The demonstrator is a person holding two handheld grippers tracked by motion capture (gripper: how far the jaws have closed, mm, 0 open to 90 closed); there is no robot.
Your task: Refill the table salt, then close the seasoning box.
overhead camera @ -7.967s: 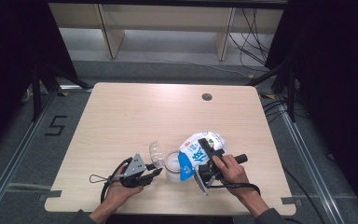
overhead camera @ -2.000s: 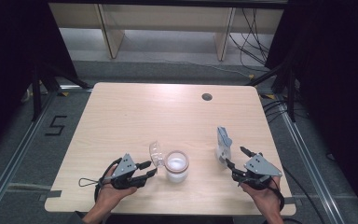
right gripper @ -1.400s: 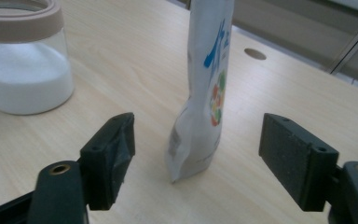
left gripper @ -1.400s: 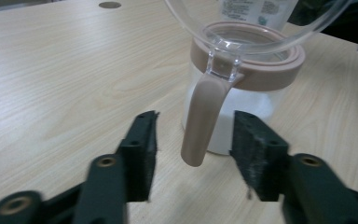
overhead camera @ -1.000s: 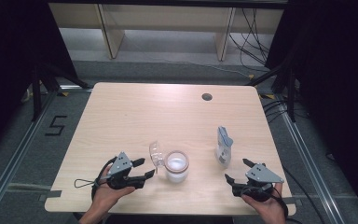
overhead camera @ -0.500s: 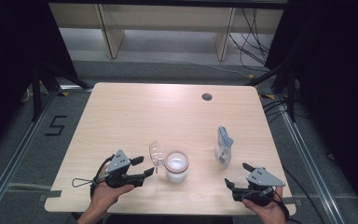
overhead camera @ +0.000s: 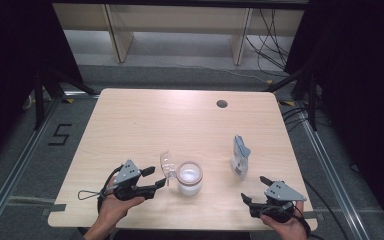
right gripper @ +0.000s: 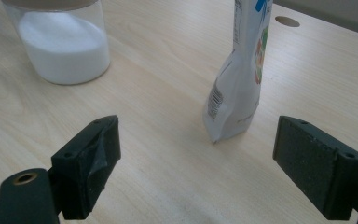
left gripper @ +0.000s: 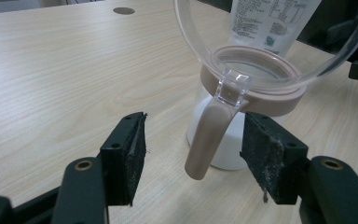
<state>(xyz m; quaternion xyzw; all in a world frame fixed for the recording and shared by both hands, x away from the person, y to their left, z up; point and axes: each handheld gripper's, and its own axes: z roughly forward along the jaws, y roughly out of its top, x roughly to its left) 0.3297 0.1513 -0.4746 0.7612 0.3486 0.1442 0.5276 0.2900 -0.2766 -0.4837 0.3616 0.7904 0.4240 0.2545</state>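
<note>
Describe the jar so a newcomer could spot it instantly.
On the wooden table, look near the front edge, between the left gripper and the right gripper. The jar stands just ahead of the left gripper's open jaws. Unlike the slim upright pouch to its right, it is clear, holds white powder, and has a pinkish rim with a flipped-open transparent lid.

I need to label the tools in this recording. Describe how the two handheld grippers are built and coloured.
The left gripper and the right gripper have black bodies, each topped by a grey three-cornered plate. Each has two black jaws with flat, blocky dark pads, worn and frayed at the edges, and brass-coloured pivot holes. A black cable loops from the left one over the table. No sleeves show.
</note>
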